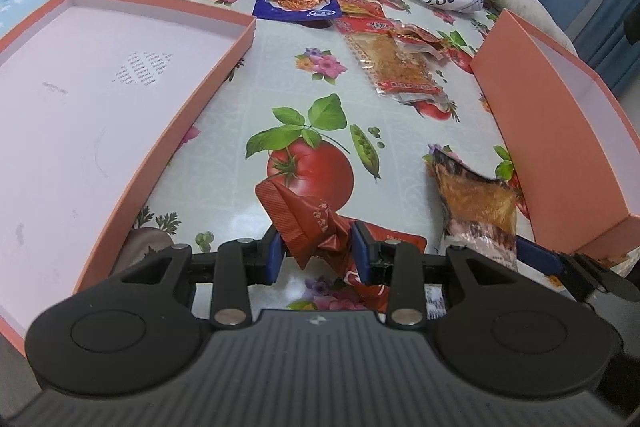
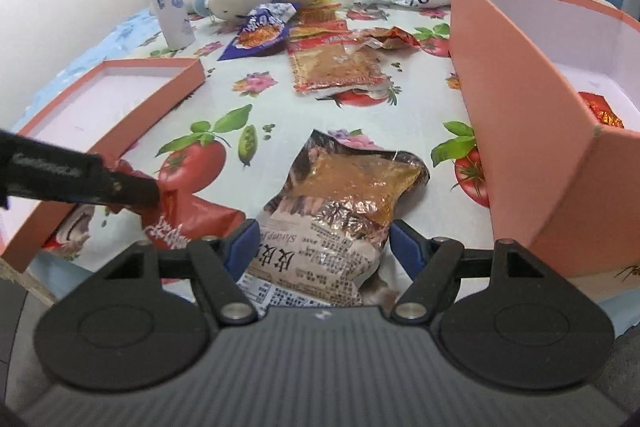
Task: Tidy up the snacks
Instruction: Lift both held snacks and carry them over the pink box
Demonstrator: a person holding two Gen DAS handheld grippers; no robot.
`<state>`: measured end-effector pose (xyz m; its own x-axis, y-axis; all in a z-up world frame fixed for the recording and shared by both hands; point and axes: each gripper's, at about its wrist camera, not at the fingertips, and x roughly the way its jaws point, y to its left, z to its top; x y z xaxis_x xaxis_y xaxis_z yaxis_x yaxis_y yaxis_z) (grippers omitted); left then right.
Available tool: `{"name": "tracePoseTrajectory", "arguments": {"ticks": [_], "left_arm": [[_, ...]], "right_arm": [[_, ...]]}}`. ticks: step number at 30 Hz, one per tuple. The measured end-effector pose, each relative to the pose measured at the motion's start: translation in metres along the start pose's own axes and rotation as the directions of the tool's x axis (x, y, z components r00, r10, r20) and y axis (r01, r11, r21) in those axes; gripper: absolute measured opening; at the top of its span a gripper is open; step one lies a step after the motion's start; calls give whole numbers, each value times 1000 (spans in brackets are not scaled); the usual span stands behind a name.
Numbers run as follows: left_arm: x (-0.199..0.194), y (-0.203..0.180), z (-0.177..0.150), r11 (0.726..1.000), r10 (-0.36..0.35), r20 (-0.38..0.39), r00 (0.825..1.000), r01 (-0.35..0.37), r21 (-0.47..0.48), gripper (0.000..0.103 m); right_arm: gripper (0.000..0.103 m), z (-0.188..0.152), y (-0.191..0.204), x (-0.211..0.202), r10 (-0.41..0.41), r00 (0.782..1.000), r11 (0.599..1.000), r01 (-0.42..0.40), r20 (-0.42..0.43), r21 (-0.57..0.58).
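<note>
Right wrist view: our right tool (image 2: 324, 247) gapes wide astride the shrimp packet (image 2: 340, 211), gripping nothing; packet's long axis runs straight ahead.

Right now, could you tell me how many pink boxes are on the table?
2: a shallow pink box on the left, and a deeper pink box on the right.

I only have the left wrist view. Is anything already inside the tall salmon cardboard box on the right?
Observer: Yes. One red-and-gold foil snack lies inside the tall salmon cardboard box.
Operator: What is the right gripper doing?
Observer: The right gripper has its jaws open astride the clear-and-brown shrimp snack bag, which lies on the table; the pads are not pressing it.
</note>
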<state>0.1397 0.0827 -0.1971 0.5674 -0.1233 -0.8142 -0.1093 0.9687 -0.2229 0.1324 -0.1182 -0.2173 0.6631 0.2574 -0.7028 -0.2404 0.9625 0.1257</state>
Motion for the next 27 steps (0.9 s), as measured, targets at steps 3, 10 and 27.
{"name": "tracePoseTrajectory", "arguments": {"ticks": [3, 10, 27], "left_arm": [[1, 0, -1, 1000, 9, 0, 1000, -9, -3, 40], [-9, -3, 1, 1000, 15, 19, 1000, -15, -7, 40], [-82, -45, 5, 994, -9, 102, 995, -2, 105, 40]], "right_arm": [[69, -1, -5, 7, 35, 999, 999, -35, -14, 34], [43, -1, -1, -4, 46, 999, 999, -46, 4, -6], [41, 18, 7, -109, 35, 994, 999, -31, 99, -40]]}}
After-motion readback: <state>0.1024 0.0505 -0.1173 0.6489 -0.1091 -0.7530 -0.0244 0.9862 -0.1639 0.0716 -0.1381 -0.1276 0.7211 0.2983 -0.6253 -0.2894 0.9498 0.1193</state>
